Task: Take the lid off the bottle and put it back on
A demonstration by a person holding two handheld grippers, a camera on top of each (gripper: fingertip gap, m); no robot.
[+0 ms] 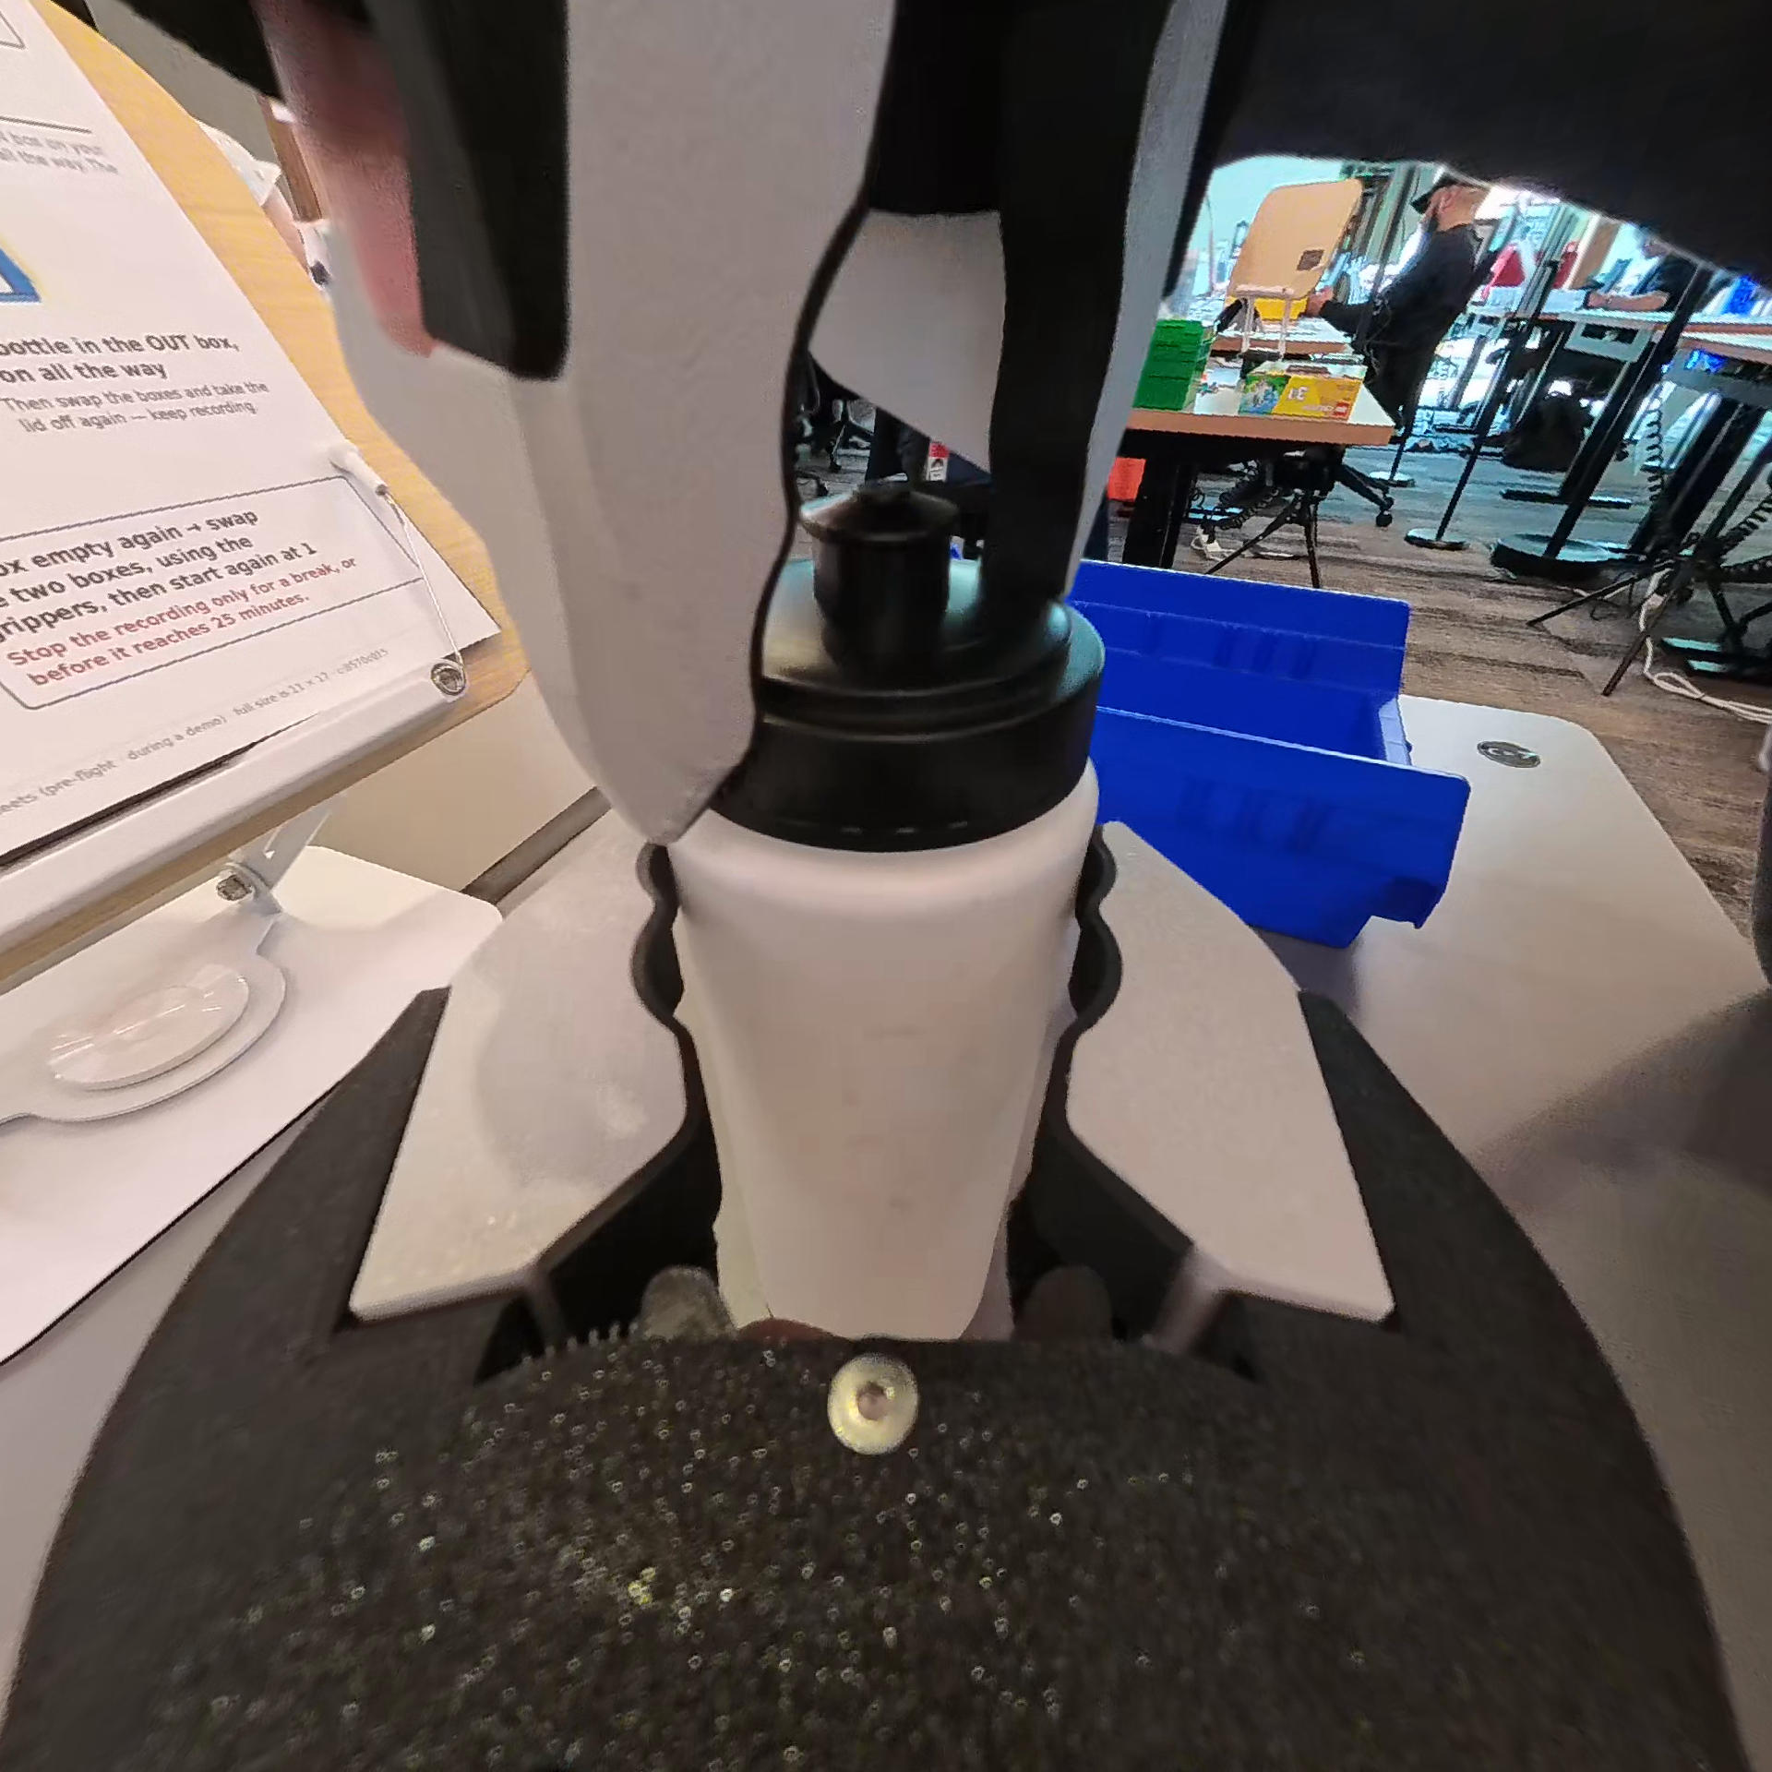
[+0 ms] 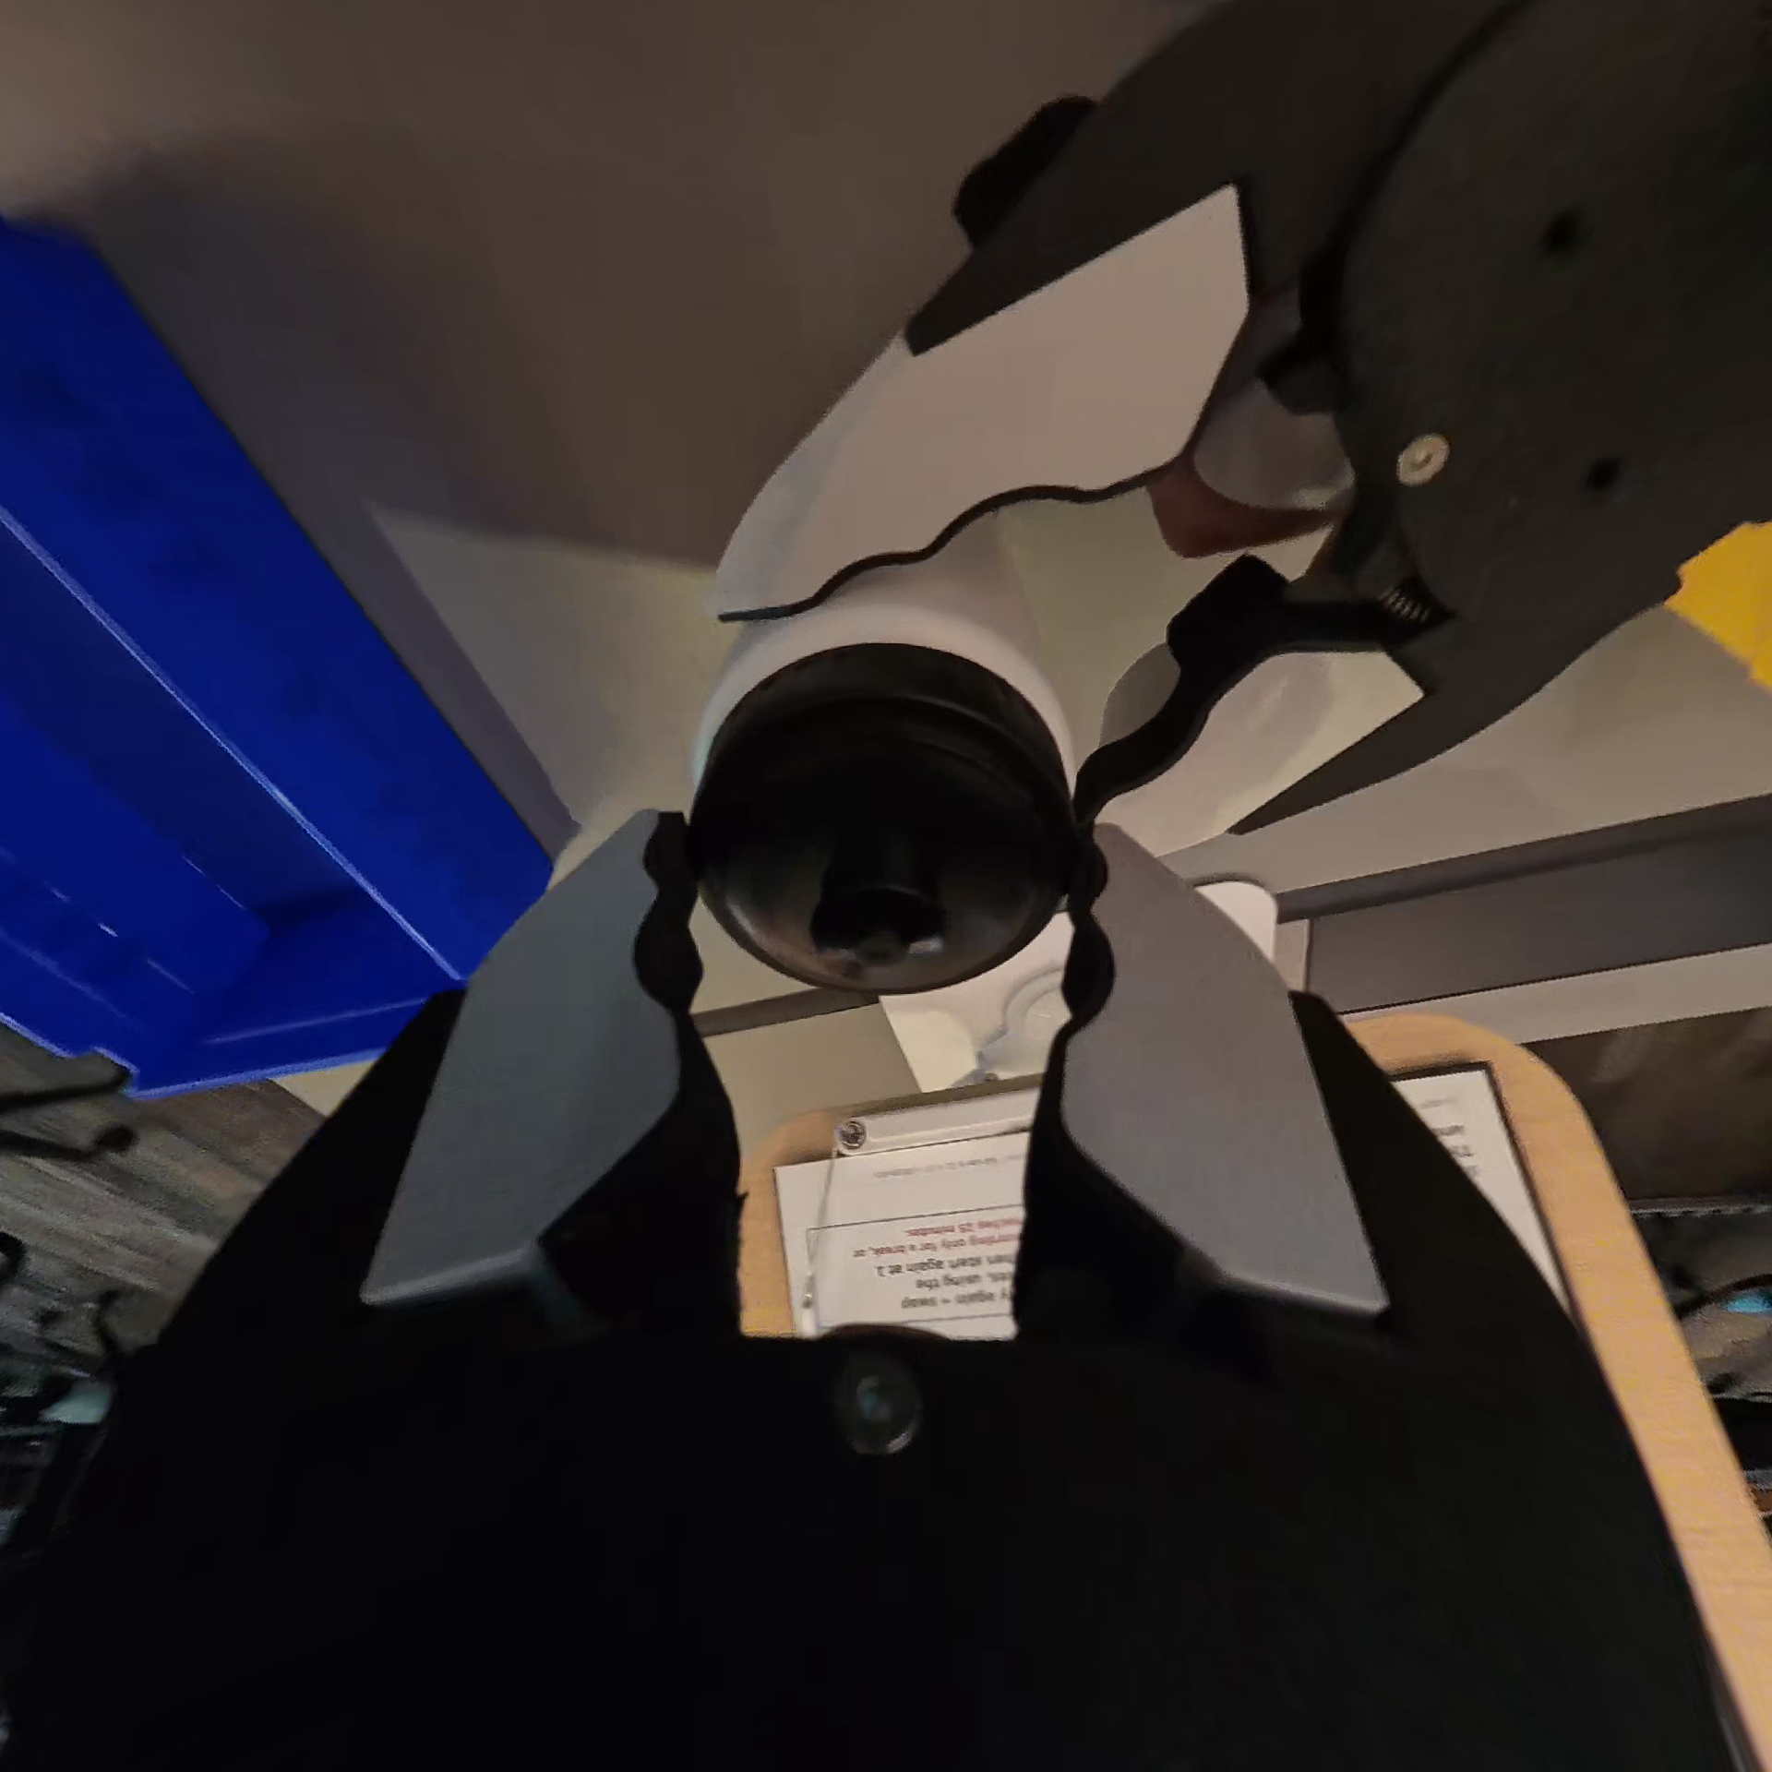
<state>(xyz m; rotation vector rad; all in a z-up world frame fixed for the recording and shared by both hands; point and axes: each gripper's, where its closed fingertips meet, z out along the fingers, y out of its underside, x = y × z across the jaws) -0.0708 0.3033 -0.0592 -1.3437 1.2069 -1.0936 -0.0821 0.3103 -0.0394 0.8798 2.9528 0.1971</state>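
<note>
A: Nearest the left camera, what's held?

B: The left gripper is pinching the white bottle around its body, one finger on each side, below the black lid. The bottle stands upright above the grey table, long axis vertical, spout up.

A: And the other tool?

B: The right gripper comes down from above, its fingers closed on the lid's rim on opposite sides; its camera looks straight down the bottle's axis at the spout.

A: Which step is this?

B: The lid sits flush on the bottle's neck, so I'd judge a twist is in hand. Whether it's loosening or tightening, I can't tell.

A: What does the next move call for?

B: Probably turning the right tool about the vertical axis while the left keeps the bottle from spinning.

A: Beyond that?

B: A blue bin behind the bottle, and an instruction sheet propped at the left.
</note>
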